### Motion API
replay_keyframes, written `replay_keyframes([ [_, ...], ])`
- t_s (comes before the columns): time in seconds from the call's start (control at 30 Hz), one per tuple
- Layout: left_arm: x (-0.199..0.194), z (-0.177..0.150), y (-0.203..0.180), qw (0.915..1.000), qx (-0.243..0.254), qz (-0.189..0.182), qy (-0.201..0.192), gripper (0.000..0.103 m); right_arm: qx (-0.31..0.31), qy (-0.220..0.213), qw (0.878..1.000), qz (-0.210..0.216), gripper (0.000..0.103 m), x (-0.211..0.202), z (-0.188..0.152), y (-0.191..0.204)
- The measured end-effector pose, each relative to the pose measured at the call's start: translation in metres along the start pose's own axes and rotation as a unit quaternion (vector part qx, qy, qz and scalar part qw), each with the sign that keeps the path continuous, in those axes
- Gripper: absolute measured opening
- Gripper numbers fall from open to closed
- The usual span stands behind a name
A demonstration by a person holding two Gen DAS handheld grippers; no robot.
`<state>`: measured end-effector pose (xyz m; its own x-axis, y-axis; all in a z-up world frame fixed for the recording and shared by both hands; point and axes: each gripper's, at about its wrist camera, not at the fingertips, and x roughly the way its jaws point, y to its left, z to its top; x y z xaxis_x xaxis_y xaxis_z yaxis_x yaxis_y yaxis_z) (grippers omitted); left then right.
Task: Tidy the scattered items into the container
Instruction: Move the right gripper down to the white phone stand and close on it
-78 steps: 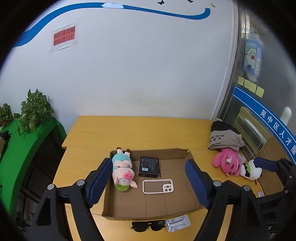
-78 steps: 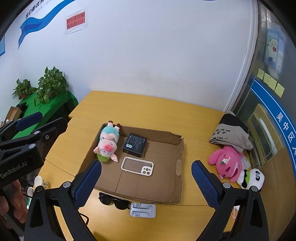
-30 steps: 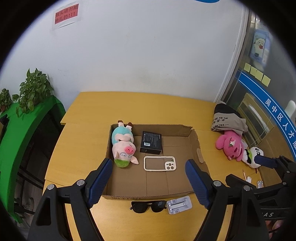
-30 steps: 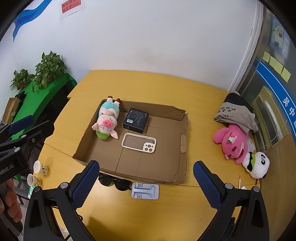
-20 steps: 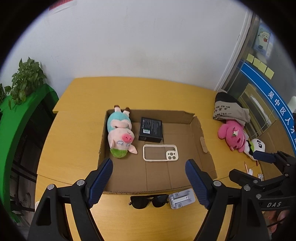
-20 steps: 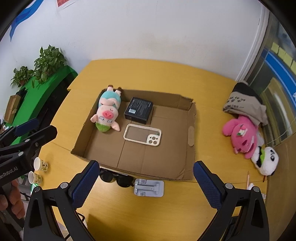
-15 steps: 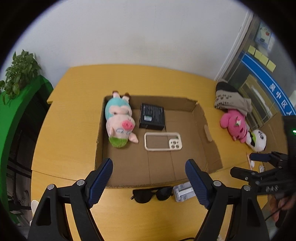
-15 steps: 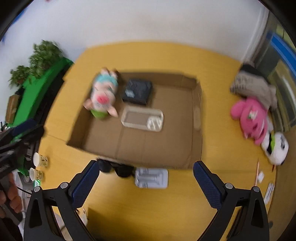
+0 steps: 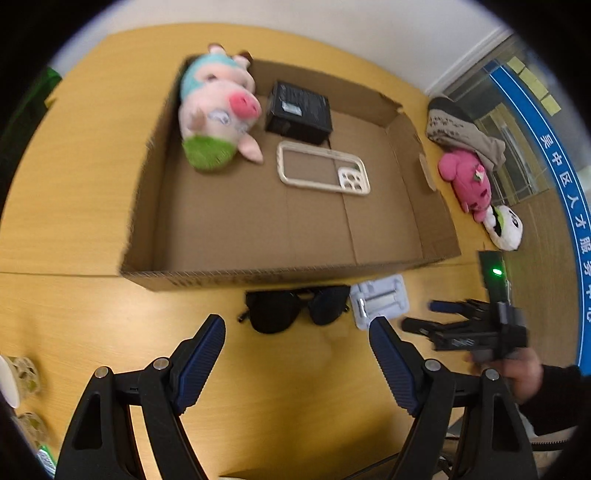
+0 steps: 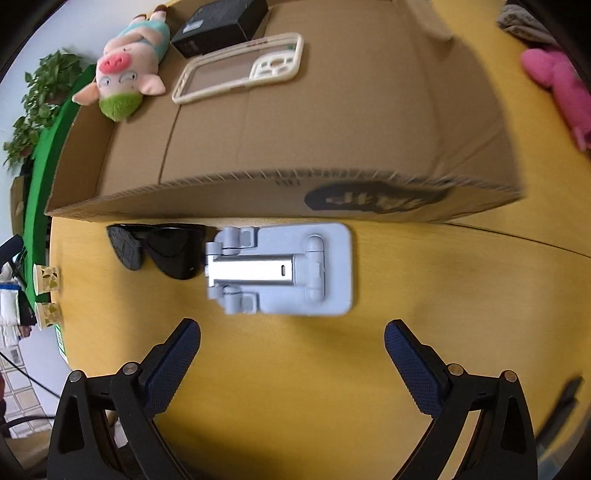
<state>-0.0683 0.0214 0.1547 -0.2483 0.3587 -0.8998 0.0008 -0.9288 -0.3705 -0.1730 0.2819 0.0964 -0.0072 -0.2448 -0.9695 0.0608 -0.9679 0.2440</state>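
A shallow cardboard box (image 9: 207, 275) (image 10: 258, 199) holds a pig plush (image 9: 216, 110) (image 10: 123, 79), a black box (image 9: 299, 112) (image 10: 218, 27) and a clear phone case (image 9: 323, 173) (image 10: 240, 66). Black sunglasses (image 9: 295, 308) (image 10: 159, 249) and a light-blue folding phone stand (image 9: 378, 301) (image 10: 284, 269) lie on the table just in front of the box. My left gripper (image 9: 297, 350) is open and empty, just short of the sunglasses. My right gripper (image 10: 291, 350) is open and empty, just short of the stand; it also shows in the left wrist view (image 9: 436, 317).
A pink plush (image 9: 467, 184) (image 10: 557, 85), a panda plush (image 9: 504, 227) and a grey cloth bag (image 9: 461, 131) lie right of the box. Two paper cups (image 10: 46, 295) stand off the table's left edge, by a green shelf with plants (image 10: 40, 96).
Both grippers have dropped from high above the table to just in front of the box. The right one has closed in on the phone stand, the left on the sunglasses.
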Motion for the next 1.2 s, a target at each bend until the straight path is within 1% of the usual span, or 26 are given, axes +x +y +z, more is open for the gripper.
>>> replay_keyframes([
  [0.13,0.021,-0.008,-0.012,0.9995,-0.001,-0.020,0.025,0.080,-0.015,-0.023,1.000,-0.003,0.094,0.017,0.000,-0.008],
  [0.2,0.033,-0.012,-0.019,0.9989,-0.004,-0.031,0.035,0.080,-0.025,-0.031,0.999,-0.001,0.087,0.021,0.001,-0.012],
  [0.33,0.056,-0.015,-0.040,0.9977,0.009,-0.041,0.052,0.080,-0.080,-0.048,0.996,-0.017,0.079,0.021,-0.001,-0.005],
  [0.37,0.061,-0.015,-0.047,0.9975,0.015,-0.043,0.054,0.080,-0.095,-0.050,0.994,-0.021,0.067,0.020,-0.002,-0.002],
  [0.4,0.067,-0.016,-0.053,0.9973,0.021,-0.043,0.055,0.080,-0.108,-0.052,0.993,-0.020,0.057,0.018,-0.003,0.001],
  [0.53,0.093,-0.017,-0.069,0.9969,0.017,-0.048,0.060,0.079,-0.100,-0.062,0.993,-0.010,0.050,0.014,-0.009,-0.001],
  [0.6,0.103,-0.018,-0.075,0.9970,0.013,-0.048,0.059,0.079,-0.086,-0.065,0.994,-0.003,0.042,0.011,-0.013,-0.005],
  [0.67,0.112,-0.019,-0.080,0.9970,0.015,-0.047,0.060,0.079,-0.076,-0.065,0.995,0.005,0.038,0.008,-0.017,-0.011],
  [0.77,0.128,-0.024,-0.088,0.9958,0.020,-0.052,0.073,0.078,-0.081,-0.060,0.995,0.014,0.037,0.010,-0.025,-0.015],
  [0.83,0.138,-0.027,-0.091,0.9959,0.020,-0.046,0.076,0.077,-0.085,-0.056,0.995,0.016,0.036,0.010,-0.029,-0.018],
  [0.9,0.147,-0.028,-0.088,0.9961,0.005,-0.045,0.075,0.077,-0.082,-0.054,0.995,0.020,0.035,0.009,-0.031,-0.021],
  [0.97,0.151,-0.027,-0.085,0.9963,-0.004,-0.045,0.073,0.073,-0.079,-0.049,0.995,0.022,0.035,0.008,-0.032,-0.024],
  [1.0,0.154,-0.026,-0.085,0.9965,-0.007,-0.043,0.071,0.073,-0.082,-0.046,0.995,0.023,0.036,0.009,-0.031,-0.028],
  [1.1,0.158,-0.024,-0.086,0.9971,-0.005,-0.041,0.064,0.072,-0.087,-0.046,0.995,0.024,0.037,0.007,-0.024,-0.026],
  [1.17,0.164,-0.023,-0.086,0.9969,-0.004,-0.042,0.066,0.061,-0.077,-0.044,0.996,0.031,0.037,0.009,-0.019,-0.030],
  [1.2,0.168,-0.022,-0.086,0.9967,-0.005,-0.043,0.070,0.059,-0.073,-0.044,0.996,0.035,0.038,0.011,-0.016,-0.031],
])
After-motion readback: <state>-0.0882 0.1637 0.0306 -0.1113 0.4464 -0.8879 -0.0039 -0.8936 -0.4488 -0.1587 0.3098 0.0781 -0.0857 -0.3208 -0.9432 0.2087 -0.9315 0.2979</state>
